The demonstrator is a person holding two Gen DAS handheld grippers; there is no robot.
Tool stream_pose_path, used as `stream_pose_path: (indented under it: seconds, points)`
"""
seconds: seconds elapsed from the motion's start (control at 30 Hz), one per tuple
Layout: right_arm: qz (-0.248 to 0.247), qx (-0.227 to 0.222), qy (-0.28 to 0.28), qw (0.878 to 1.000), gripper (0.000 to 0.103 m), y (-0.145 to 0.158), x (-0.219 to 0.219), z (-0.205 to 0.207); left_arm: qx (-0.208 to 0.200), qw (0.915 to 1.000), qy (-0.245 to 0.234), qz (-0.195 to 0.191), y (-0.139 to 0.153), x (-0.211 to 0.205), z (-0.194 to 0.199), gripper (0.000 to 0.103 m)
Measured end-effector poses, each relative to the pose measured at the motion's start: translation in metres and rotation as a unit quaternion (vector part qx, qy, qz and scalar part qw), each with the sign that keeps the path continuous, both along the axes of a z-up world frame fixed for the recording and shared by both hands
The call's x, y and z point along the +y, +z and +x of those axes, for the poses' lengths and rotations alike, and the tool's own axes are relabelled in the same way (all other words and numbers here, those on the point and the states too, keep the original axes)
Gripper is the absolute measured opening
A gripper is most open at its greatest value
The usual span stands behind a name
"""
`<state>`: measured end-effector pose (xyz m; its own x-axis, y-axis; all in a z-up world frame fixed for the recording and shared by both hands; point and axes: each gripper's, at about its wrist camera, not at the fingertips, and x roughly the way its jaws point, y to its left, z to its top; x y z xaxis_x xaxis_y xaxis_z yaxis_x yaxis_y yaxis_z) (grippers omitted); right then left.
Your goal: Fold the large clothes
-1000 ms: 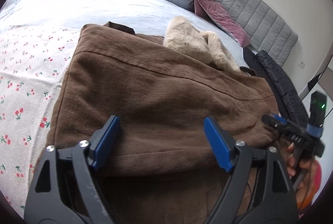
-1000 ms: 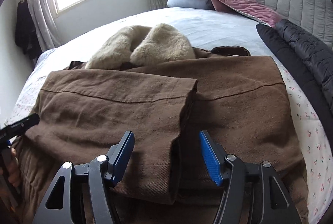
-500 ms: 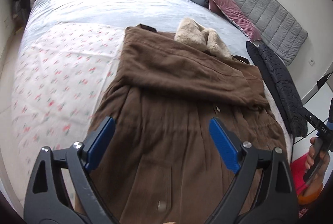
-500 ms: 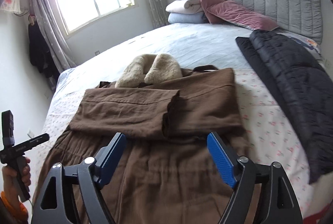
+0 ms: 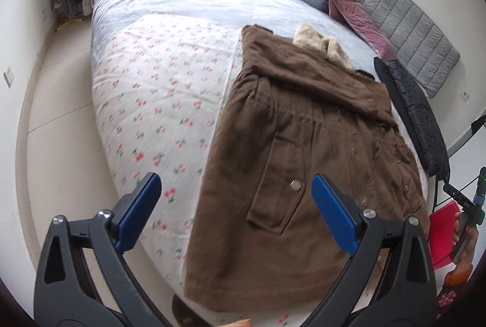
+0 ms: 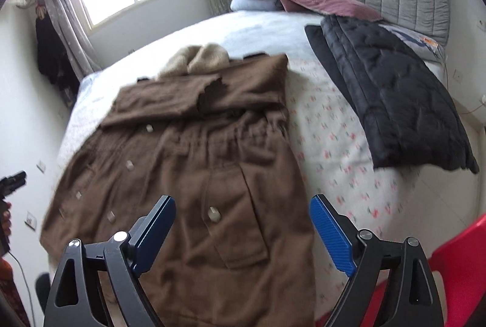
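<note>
Left wrist view shows the left gripper [image 5: 234, 211] and right gripper [image 6: 243, 231], jaws just opening wide and empty, above the brown coat [image 5: 306, 150] lying ahead below them, so each should pinch a hem corner evenly.

Left gripper [image 5: 234, 205], right gripper [image 6: 243, 223], jaws just widened, empty

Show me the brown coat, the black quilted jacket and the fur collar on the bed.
brown coat [image 6: 188, 175]: right wrist view, on the front panel below the waist.
black quilted jacket [image 6: 391, 90]: right wrist view, on the middle of its quilted surface.
fur collar [image 5: 316, 41]: left wrist view, on the beige fleece top.
</note>
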<state>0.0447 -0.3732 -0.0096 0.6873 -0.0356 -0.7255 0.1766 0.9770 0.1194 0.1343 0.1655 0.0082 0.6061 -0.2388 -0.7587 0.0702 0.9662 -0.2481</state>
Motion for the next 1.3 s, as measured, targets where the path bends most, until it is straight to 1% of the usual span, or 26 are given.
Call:
stream_pose_path:
  seconds: [0.13,0.23,0.33,0.4,0.5,0.63,0.77,0.83,0.9,0.97,1.0,1.07,1.2,1.27,1.3]
  points:
    - [0.024,0.031,-0.007,0.999,0.091,-0.037,-0.008,-0.014,0.04,0.9991,-0.009,0.011,-0.037,0.009,-0.009,0.099]
    - [0.044,0.054,-0.013,0.997,0.091,-0.061,-0.016,-0.024,0.067,0.9974,-0.027,0.005,-0.061,0.014,-0.011,0.099]
    - [0.06,0.069,-0.013,0.996,0.091,-0.076,-0.023,-0.032,0.083,0.9945,-0.054,-0.032,-0.08,0.018,-0.012,0.099]
    - [0.074,0.069,-0.013,0.995,0.091,-0.079,-0.03,-0.035,0.089,0.9918,-0.068,-0.061,-0.089,0.019,-0.012,0.099]
    - [0.105,0.061,-0.016,0.992,0.091,-0.082,-0.04,-0.036,0.083,0.9886,-0.087,-0.09,-0.096,0.018,-0.014,0.099]
    - [0.158,0.047,-0.017,0.986,0.091,-0.091,-0.053,-0.033,0.057,0.986,-0.104,-0.117,-0.095,0.016,-0.017,0.098]
    - [0.196,0.042,-0.02,0.979,0.091,-0.102,-0.057,-0.031,0.042,0.9831,-0.114,-0.136,-0.092,0.018,-0.019,0.091]
    - [0.201,0.031,-0.016,0.979,0.091,-0.104,-0.055,-0.031,0.038,0.9807,-0.125,-0.146,-0.093,0.017,-0.021,0.088]
    - [0.204,0.025,-0.014,0.979,0.091,-0.105,-0.054,-0.031,0.04,0.9807,-0.127,-0.143,-0.095,0.016,-0.022,0.083]
    - [0.207,0.022,-0.011,0.978,0.091,-0.104,-0.051,-0.031,0.04,0.9799,-0.129,-0.147,-0.098,0.017,-0.024,0.076]
    - [0.208,0.02,-0.01,0.978,0.09,-0.105,-0.05,-0.032,0.041,0.978,-0.131,-0.158,-0.1,0.018,-0.026,0.073]
    - [0.214,0.017,-0.002,0.977,0.08,-0.106,-0.045,-0.034,0.041,0.9744,-0.13,-0.179,-0.101,0.02,-0.028,0.065]
    - [0.2,0.014,0.004,0.98,0.069,-0.108,-0.032,-0.037,0.038,0.9685,-0.125,-0.212,-0.105,0.023,-0.031,0.058]
    - [0.202,0.015,0.003,0.979,0.061,-0.109,-0.031,-0.037,0.038,0.9685,-0.122,-0.214,-0.106,0.022,-0.033,0.057]
    - [0.203,0.014,0.003,0.979,0.058,-0.109,-0.032,-0.037,0.035,0.9705,-0.122,-0.205,-0.105,0.019,-0.034,0.056]
